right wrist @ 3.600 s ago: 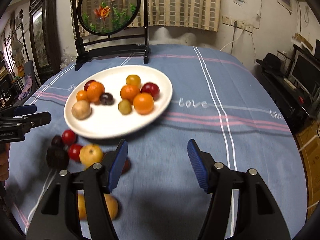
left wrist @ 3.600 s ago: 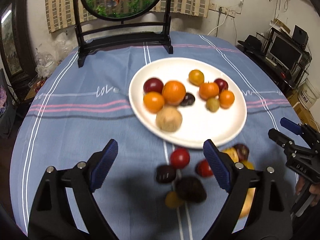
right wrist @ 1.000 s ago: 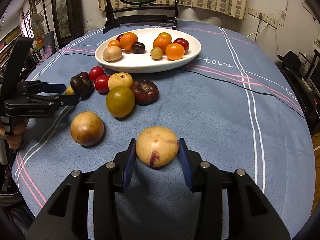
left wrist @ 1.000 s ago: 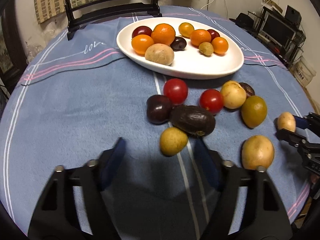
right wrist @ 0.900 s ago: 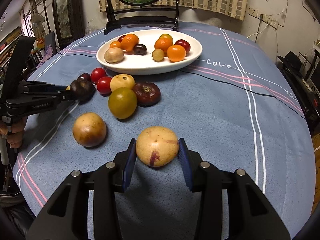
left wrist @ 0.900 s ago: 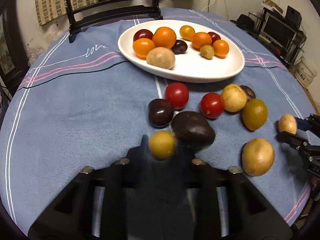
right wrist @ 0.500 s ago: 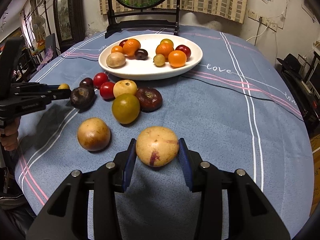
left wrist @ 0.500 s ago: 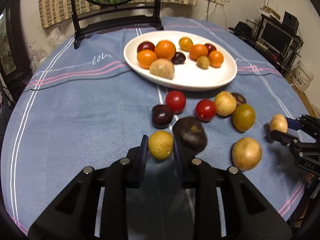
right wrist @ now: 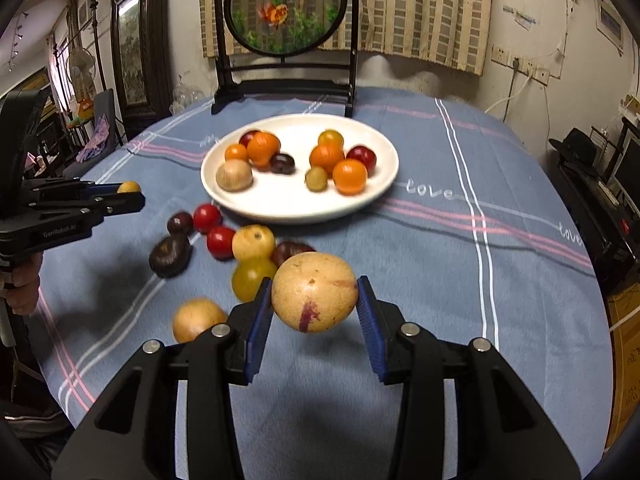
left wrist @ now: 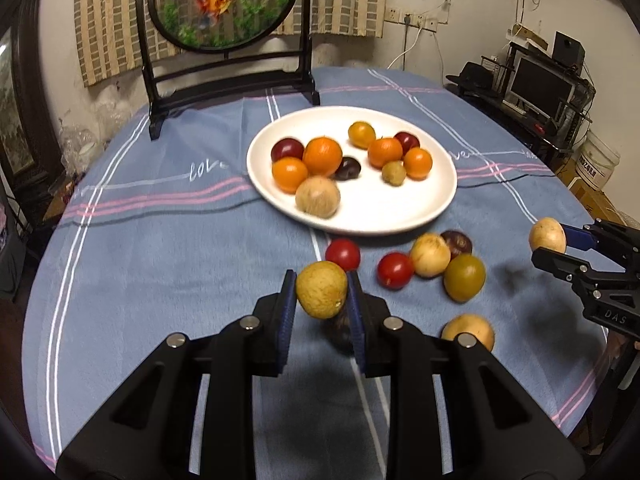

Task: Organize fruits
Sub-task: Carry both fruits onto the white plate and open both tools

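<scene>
While both hand-held grippers hang above a round tabletop covered in a blue cloth, each carries one fruit clear of the surface. The left gripper has its blue-padded fingers clamped on a small yellow fruit, pinched at its widest part so it cannot roll out. The right gripper squeezes a larger pale yellow fruit with a purple streak in the same way, its fingers pressing on opposite sides.

Both grippers point forward and down toward a white plate near the middle of the tabletop, which already holds oranges, dark plums and a few pale fruits. This suggests the plate is the collecting spot.

Between the grippers and the plate, loose fruits lie on the cloth: red, dark purple, yellow and olive ones, clustered just beside the plate's near rim, likely awaiting their turn.
</scene>
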`<state>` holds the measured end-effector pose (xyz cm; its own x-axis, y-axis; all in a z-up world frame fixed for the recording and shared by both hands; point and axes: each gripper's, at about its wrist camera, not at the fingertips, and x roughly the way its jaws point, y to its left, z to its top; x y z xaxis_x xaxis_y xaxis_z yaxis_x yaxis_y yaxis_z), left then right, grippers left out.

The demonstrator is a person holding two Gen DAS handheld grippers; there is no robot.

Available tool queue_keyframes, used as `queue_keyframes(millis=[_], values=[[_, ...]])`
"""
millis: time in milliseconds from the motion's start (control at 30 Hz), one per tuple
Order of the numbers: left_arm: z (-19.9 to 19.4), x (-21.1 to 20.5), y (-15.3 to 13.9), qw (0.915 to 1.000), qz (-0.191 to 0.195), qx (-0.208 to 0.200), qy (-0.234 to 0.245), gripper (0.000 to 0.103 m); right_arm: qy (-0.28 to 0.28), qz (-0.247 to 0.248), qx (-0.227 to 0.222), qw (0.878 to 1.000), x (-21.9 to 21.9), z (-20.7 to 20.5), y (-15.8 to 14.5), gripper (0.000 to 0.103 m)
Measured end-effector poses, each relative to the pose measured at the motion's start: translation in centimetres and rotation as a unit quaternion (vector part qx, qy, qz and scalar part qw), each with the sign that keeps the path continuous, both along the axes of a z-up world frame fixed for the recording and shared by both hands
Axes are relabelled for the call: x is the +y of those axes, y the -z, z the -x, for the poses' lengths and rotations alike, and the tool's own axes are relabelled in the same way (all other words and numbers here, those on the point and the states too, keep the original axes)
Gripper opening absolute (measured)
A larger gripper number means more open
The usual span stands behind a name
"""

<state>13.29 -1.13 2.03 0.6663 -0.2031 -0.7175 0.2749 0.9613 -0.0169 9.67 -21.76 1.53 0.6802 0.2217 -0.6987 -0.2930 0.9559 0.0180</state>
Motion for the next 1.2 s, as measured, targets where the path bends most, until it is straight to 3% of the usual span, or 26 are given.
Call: queue_keyframes(millis=[367, 567, 733, 1067, 1133, 1200], values=[[-5.9, -2.1, -2.5, 0.9997, 0.012, -0.022, 0.002, 0.025, 0.003, -0.009, -0.033, 0.999, 1.8, -6.1, -2.3, 0.042], [-10.2, -2.6, -1.4, 0.9995, 0.031, -0.003, -0.012, 0.025, 0.011, -0.011, -0.031, 0.999, 2.9, -10.4, -1.8, 0.042], [-13.3, -3.1, 0.3, 0.9994, 0.022, 0.014, -0.022, 0.025, 0.004, 0.005, -0.016, 1.0, 4.2, -13.7, -0.5, 0.042], [-16.1, -2.8, 2.2, 0.9981, 0.012, 0.04, -0.045, 0.026, -0.007, 0.013, 0.025, 1.0, 6.1, -17.5, 2.3, 0.043], [-16.2, -2.8, 2.1, 0.9982, 0.009, 0.034, -0.049, 0.029, -0.009, 0.006, 0.033, 0.999, 6.0, -17.8, 2.5, 0.046], [-16.1, -2.9, 1.9, 0.9982, 0.006, 0.029, -0.051, 0.05, -0.008, 0.008, 0.032, 0.999, 6.1, -17.6, 2.5, 0.047]])
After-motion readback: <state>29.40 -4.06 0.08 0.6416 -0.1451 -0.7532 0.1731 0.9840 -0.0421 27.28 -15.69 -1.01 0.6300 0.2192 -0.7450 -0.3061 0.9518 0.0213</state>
